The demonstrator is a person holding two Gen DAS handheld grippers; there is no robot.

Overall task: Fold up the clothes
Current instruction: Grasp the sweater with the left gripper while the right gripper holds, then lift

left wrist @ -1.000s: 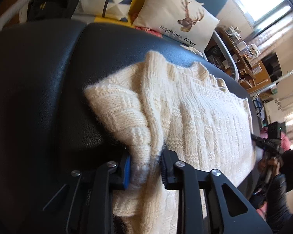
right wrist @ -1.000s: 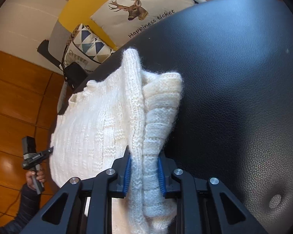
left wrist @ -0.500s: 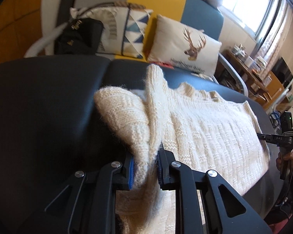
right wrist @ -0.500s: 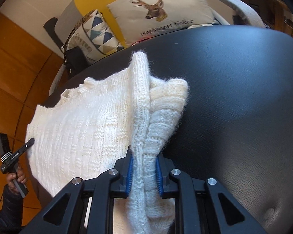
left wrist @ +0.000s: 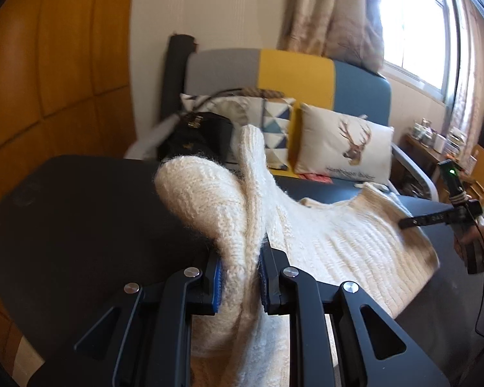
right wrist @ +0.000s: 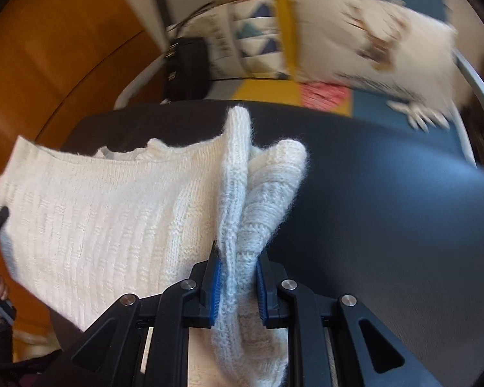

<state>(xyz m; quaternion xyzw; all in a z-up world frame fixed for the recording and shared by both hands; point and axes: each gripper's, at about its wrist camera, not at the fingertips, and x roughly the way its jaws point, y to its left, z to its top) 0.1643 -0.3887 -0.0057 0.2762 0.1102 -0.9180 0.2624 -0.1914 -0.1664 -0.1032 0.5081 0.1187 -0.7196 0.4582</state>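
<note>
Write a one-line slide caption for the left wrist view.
Left gripper clamped on a bunched edge of a cream knit sweater, lifting it off a black padded surface.

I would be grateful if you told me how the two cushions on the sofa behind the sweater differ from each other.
The deer cushion is plain cream with a brown antlered head and a line of script below; the triangle cushion carries blue, teal and grey triangles. The deer cushion sits before the sofa's blue panel; the triangle cushion sits before the yellow and grey panels, beside a black bag. Both lean upright against the sofa back.
</note>
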